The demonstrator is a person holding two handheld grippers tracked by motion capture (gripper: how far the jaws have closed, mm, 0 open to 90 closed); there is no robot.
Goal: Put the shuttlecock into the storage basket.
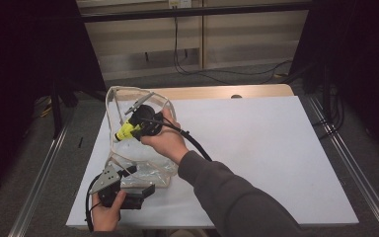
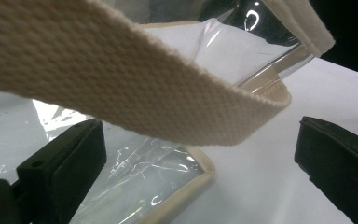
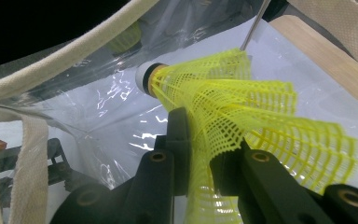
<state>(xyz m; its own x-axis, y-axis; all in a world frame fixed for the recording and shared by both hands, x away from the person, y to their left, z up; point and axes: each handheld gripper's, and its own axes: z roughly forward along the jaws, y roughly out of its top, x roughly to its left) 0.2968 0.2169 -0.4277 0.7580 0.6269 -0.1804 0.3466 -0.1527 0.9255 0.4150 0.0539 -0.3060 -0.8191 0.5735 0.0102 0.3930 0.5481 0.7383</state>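
A clear plastic tote bag (image 1: pixel 150 170) with beige webbing trim lies on the white table (image 1: pixel 261 148), its mouth held up toward the far left. My right gripper (image 1: pixel 131 129) reaches into that mouth, shut on the mesh skirt of a yellow shuttlecock (image 1: pixel 123 132). In the right gripper view the jaws (image 3: pixel 200 135) pinch the shuttlecock (image 3: pixel 242 98), whose white cork tip points into the bag (image 3: pixel 98 98). My left gripper (image 1: pixel 138 181) sits at the bag's near edge. Its jaws (image 2: pixel 200 163) stand wide apart, with a beige strap (image 2: pixel 121 84) hanging between them and touching neither pad.
Past the table's far edge, dark cables (image 1: pixel 217 74) trail across the floor. Metal rails (image 1: pixel 350 163) run along both sides. The table's right half is bare white surface. A black cable (image 1: pixel 197 145) runs from the right gripper over the table.
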